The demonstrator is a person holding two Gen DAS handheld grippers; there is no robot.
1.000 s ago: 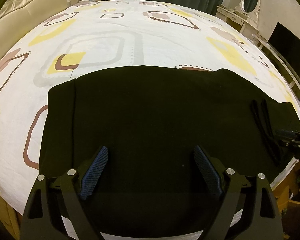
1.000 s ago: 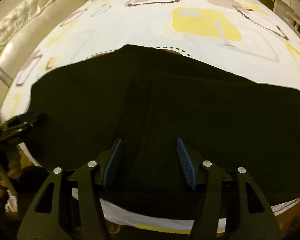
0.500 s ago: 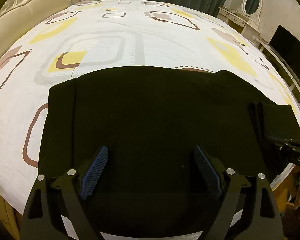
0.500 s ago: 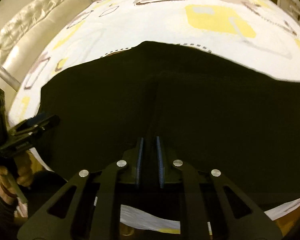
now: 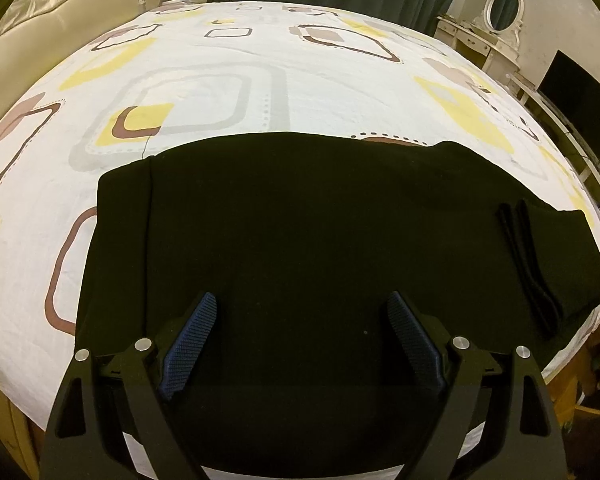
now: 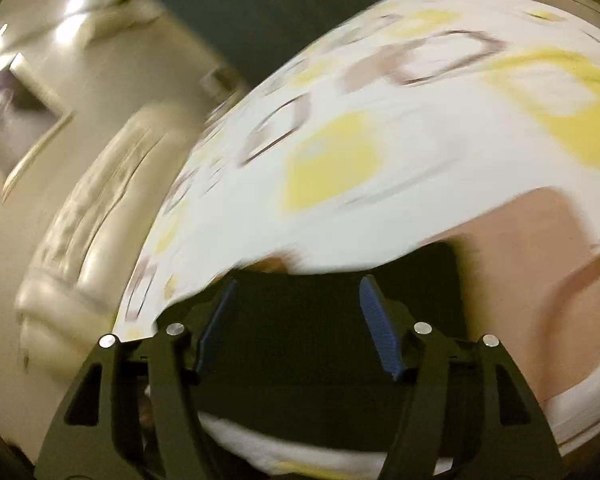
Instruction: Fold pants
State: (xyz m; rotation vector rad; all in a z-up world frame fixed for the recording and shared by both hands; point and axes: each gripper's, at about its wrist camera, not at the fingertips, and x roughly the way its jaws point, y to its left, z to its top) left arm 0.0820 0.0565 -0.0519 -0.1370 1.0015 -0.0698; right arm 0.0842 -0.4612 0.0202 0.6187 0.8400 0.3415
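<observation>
The black pants (image 5: 300,232) lie flat across the near edge of the bed, with a folded ridge (image 5: 528,264) near their right end. My left gripper (image 5: 300,320) hovers open over the near middle of the pants, holding nothing. In the blurred right wrist view, my right gripper (image 6: 296,304) is open and empty over a small dark patch of the pants (image 6: 340,344) at the bed's edge.
The bed sheet (image 5: 260,80) is white with yellow, brown and grey squares. A cream padded headboard (image 5: 40,12) stands at the left. A dresser with an oval mirror (image 5: 500,0) and a dark screen (image 5: 576,116) stand at the right.
My right gripper shut on the pants' ridge half a second ago, then opened and swung fast to the left. It has left the left wrist view. The left gripper has not moved.
</observation>
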